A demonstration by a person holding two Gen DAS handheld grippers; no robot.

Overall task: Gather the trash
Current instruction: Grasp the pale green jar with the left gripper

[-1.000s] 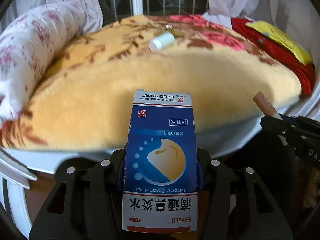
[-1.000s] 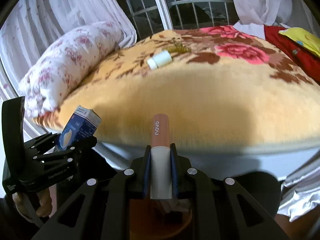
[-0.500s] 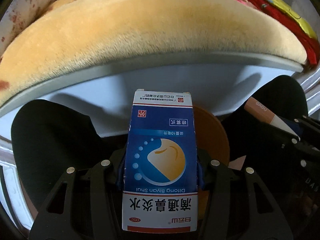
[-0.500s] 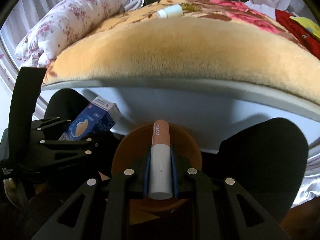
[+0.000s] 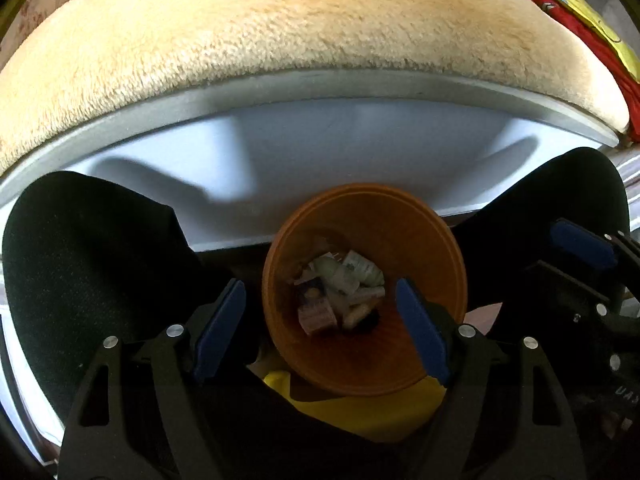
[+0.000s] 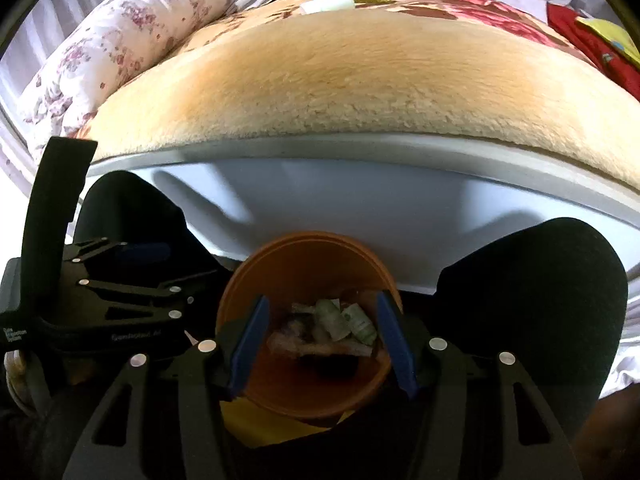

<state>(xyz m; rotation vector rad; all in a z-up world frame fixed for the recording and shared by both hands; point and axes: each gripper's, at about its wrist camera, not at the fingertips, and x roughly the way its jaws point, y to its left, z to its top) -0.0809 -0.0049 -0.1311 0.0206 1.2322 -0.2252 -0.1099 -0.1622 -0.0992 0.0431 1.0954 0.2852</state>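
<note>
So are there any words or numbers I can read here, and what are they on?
Nothing reads clearly.
White print on the left gripper: too blurred to read.
Letters on the right gripper: cut off at the edge, unreadable.
Labels on the trash in the orange bin: too small to read.

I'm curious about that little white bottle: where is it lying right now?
In the right wrist view, the white bottle lies on its side on top of the flowered blanket, far back near the window, right of the floral pillow.
</note>
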